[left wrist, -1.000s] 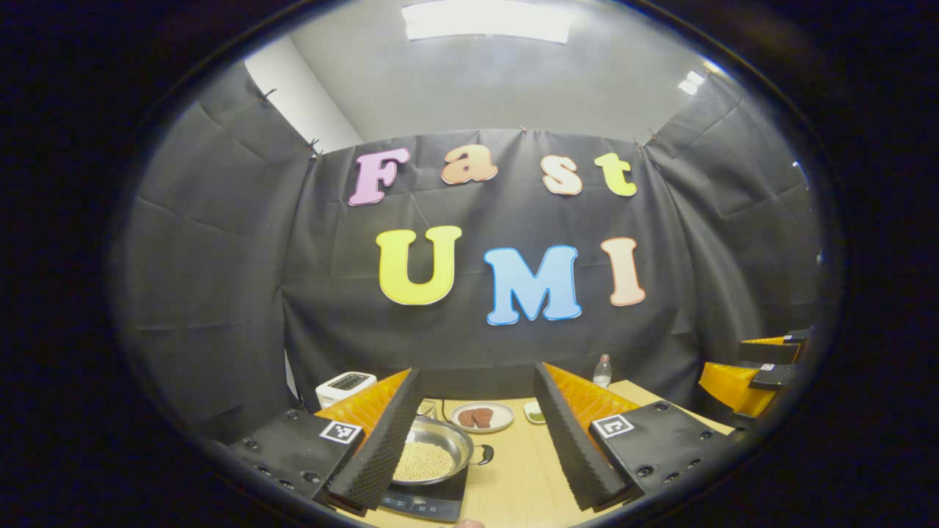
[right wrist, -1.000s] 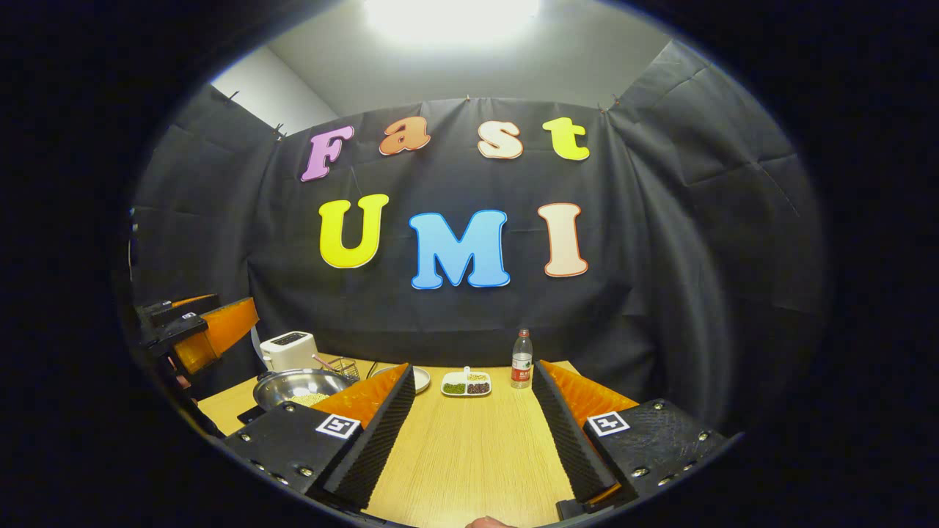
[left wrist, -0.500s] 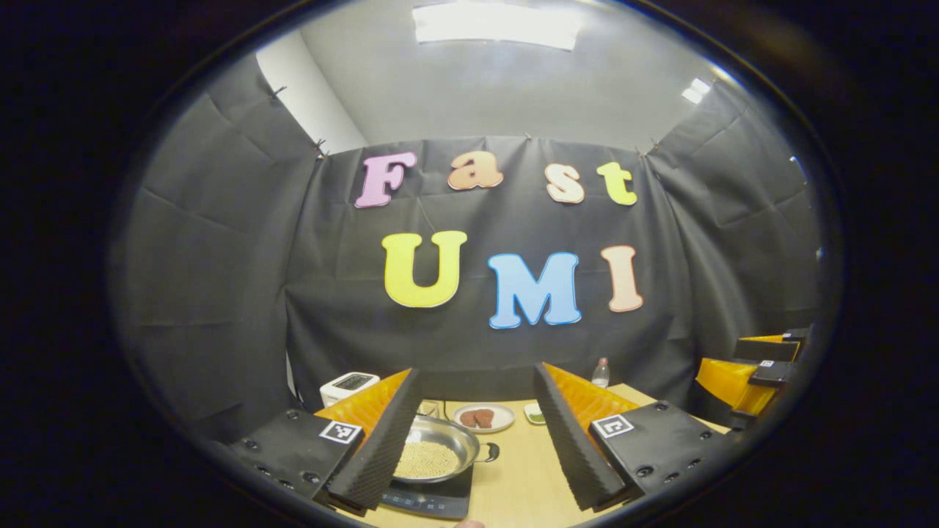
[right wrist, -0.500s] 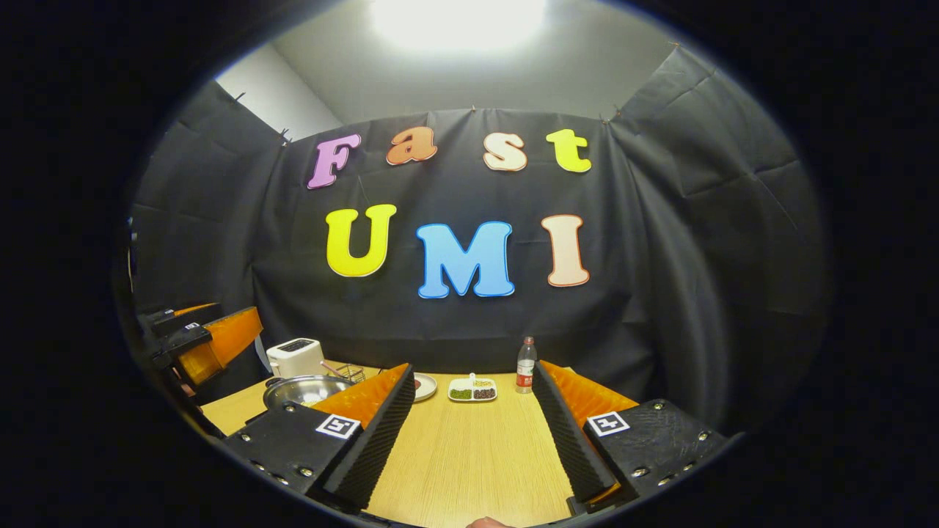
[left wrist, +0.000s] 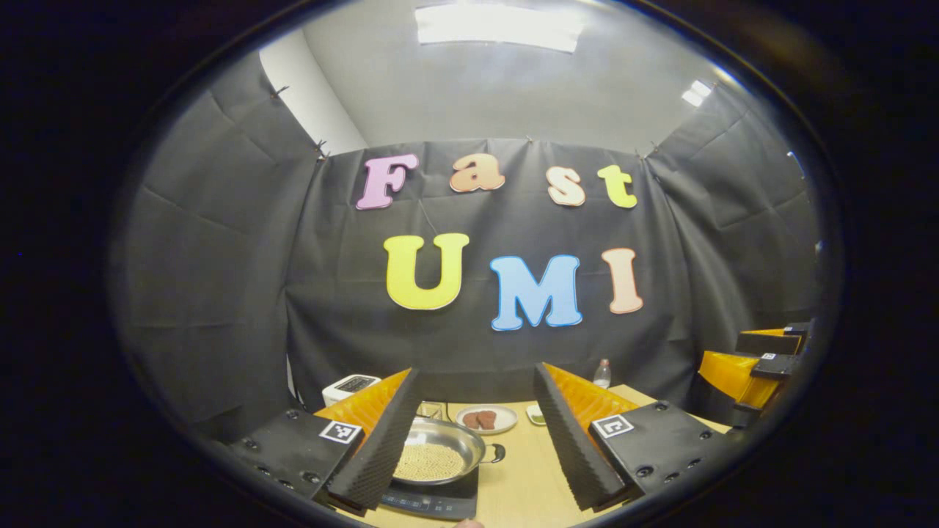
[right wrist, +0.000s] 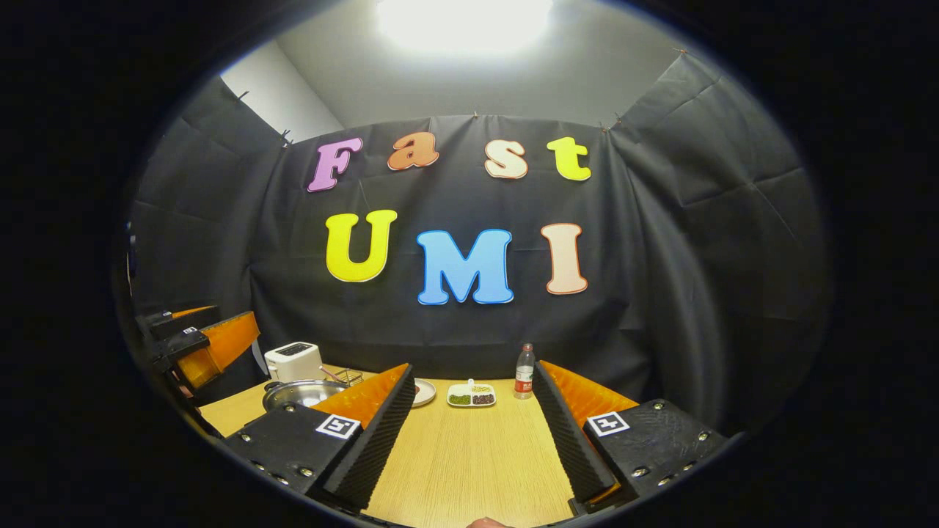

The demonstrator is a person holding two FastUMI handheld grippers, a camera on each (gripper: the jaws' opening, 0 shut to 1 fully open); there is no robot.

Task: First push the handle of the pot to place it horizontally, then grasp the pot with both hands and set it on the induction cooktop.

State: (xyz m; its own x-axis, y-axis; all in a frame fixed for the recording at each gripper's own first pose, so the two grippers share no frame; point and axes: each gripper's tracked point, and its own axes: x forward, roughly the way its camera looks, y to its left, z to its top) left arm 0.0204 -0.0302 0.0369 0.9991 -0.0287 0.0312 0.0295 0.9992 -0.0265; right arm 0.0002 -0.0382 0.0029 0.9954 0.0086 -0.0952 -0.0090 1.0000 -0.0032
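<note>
A steel pot (left wrist: 439, 458) holding pale beans sits on the black induction cooktop (left wrist: 433, 502), its small side handle (left wrist: 498, 453) pointing right. My left gripper (left wrist: 475, 381) is open, held back and above the pot, nothing between its fingers. In the right gripper view the pot (right wrist: 301, 394) stands at the far left of the wooden table (right wrist: 469, 455). My right gripper (right wrist: 473, 378) is open over the bare table. The left gripper (right wrist: 198, 348) shows at that view's left edge, and the right gripper (left wrist: 755, 363) at the left gripper view's right edge.
A white toaster (right wrist: 293, 361) stands at the back left beside a small wire rack (right wrist: 351, 377). A plate with brown patties (left wrist: 484, 419), a divided dish of beans (right wrist: 471, 396) and a plastic bottle (right wrist: 522, 372) line the table's far edge.
Both grippers have tilted slightly downward and drawn back; the scene sits a little lower in each view. The pot stays on the cooktop.
</note>
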